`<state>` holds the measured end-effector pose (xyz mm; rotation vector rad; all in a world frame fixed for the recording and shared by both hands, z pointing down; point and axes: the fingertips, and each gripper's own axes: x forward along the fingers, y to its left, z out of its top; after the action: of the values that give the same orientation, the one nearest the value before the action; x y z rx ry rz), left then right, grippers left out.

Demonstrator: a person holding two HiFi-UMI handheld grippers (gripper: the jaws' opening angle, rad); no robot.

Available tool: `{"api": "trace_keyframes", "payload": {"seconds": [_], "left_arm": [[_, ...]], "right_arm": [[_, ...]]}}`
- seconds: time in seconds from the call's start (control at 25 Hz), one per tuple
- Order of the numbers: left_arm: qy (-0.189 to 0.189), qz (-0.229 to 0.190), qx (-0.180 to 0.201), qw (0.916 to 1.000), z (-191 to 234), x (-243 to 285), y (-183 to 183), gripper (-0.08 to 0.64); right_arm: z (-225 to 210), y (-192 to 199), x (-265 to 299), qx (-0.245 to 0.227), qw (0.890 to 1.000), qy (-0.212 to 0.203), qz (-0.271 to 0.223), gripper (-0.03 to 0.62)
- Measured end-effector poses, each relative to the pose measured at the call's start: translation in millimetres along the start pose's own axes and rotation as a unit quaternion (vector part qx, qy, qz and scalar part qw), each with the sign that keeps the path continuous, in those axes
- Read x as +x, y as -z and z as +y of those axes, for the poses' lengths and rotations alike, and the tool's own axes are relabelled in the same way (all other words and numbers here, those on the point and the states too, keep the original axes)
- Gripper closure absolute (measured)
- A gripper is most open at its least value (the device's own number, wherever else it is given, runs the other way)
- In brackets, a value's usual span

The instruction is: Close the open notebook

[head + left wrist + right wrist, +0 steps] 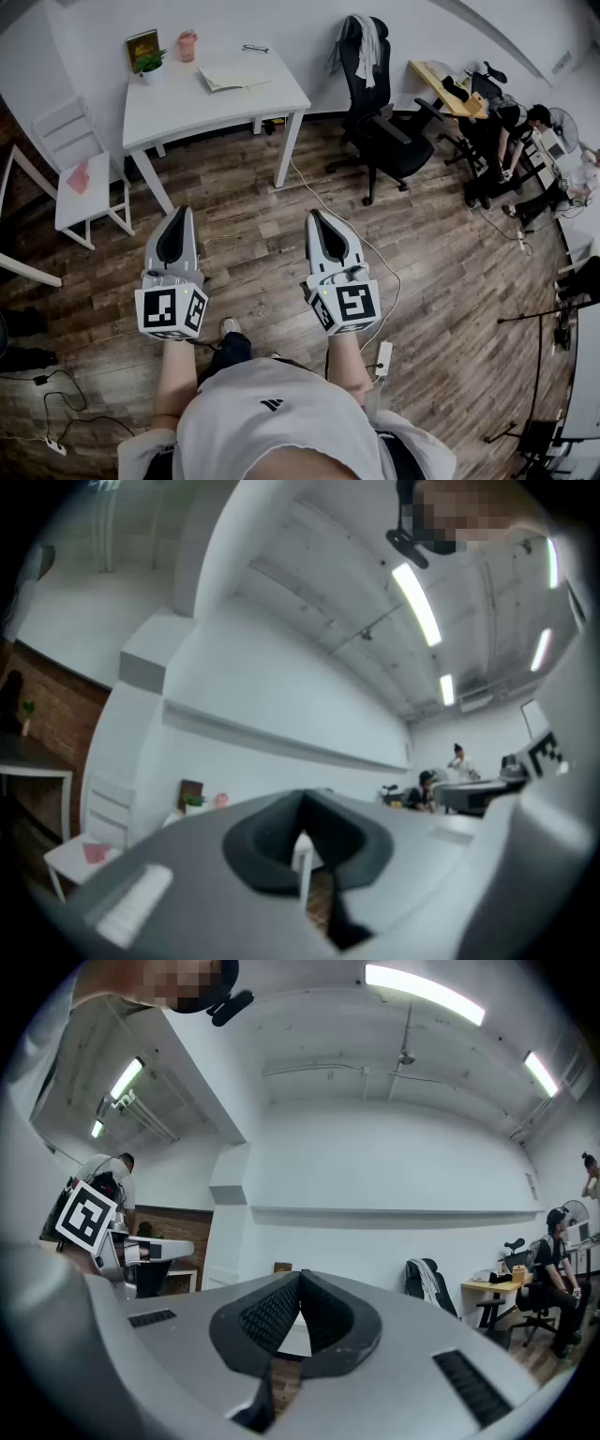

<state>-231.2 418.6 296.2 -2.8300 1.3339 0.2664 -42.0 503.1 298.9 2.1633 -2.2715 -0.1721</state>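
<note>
Both grippers are up in front of the person, over the wooden floor [441, 272] and well short of the white tabletop [187, 108]. The left gripper [178, 214] has its jaws pressed together with nothing in them. The right gripper [314, 216] is the same, tips meeting and empty. The open notebook [234, 77] lies on the far right part of the tabletop, pages spread, untouched. Near the far left corner stand a potted plant [150, 64] and a pink cup [187, 45], and glasses [254, 48] lie by the far edge.
</note>
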Motion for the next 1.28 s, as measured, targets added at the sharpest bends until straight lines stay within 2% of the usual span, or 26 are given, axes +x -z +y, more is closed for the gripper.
{"api": "trace_keyframes", "payload": {"seconds": [0.48, 0.88, 1.28], "left_arm": [[0.004, 0.005, -0.001, 1.0, 23, 12, 0, 0.551], [0.006, 0.0, 0.011, 0.9999, 60, 36, 1, 0.552], [0.027, 0.001, 0.008, 0.9996, 105, 64, 5, 0.552]], "right_arm": [[11, 0, 27, -0.002, 1.0, 0.002, 0.004, 0.597], [13, -1, 63, 0.021, 0.999, 0.015, -0.018, 0.597], [34, 3, 108, 0.02, 0.999, 0.028, -0.023, 0.597]]}}
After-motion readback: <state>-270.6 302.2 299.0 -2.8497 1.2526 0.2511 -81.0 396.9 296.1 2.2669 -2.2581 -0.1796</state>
